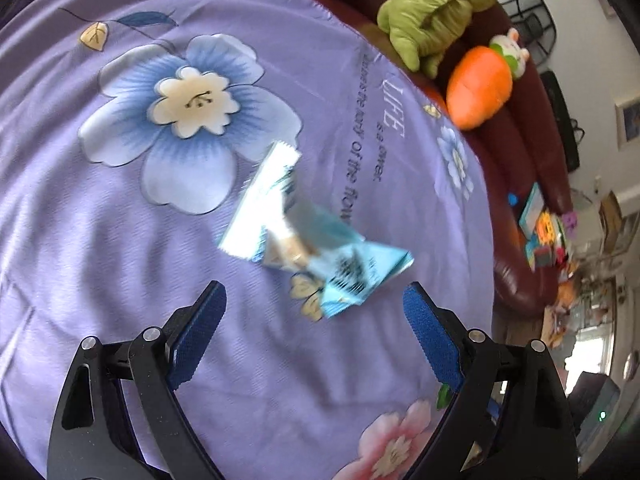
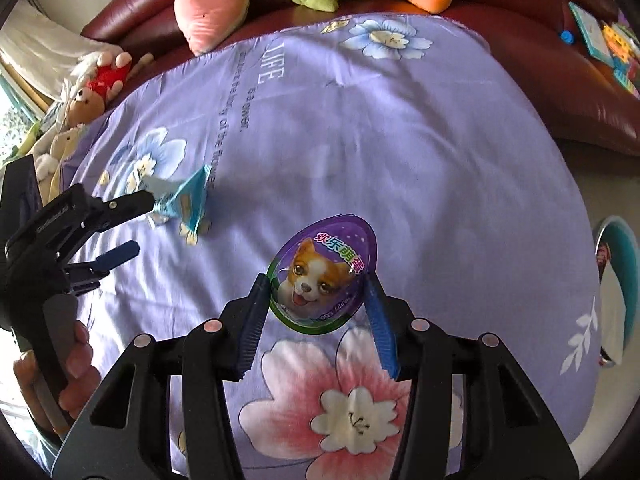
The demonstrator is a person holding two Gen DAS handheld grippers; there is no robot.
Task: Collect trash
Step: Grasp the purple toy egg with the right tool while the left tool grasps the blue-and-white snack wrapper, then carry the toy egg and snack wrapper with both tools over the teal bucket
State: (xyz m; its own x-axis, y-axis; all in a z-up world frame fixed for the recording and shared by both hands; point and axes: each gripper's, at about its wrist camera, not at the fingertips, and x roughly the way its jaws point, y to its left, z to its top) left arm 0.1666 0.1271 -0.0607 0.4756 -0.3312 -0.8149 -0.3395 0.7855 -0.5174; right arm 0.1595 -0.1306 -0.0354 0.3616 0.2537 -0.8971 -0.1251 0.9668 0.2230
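Observation:
A purple egg-shaped package (image 2: 324,270) with a dog picture sits between the blue pads of my right gripper (image 2: 316,282), which is shut on its two sides just above the purple flowered cloth (image 2: 400,140). A crumpled light-blue wrapper (image 1: 304,232) lies on the cloth just ahead of my left gripper (image 1: 314,300), which stands wide open with the wrapper's near corner reaching in between the fingertips. In the right wrist view the left gripper (image 2: 134,224) is at the left, its upper finger at the edge of the light-blue wrapper (image 2: 184,200).
A maroon sofa (image 2: 580,92) runs behind the cloth, bearing a pink plush (image 2: 212,4), a green plush (image 1: 432,12) and an orange carrot plush (image 1: 478,88). Books and colourful toys (image 1: 544,232) lie on it. A teal-rimmed container (image 2: 618,272) stands at the right.

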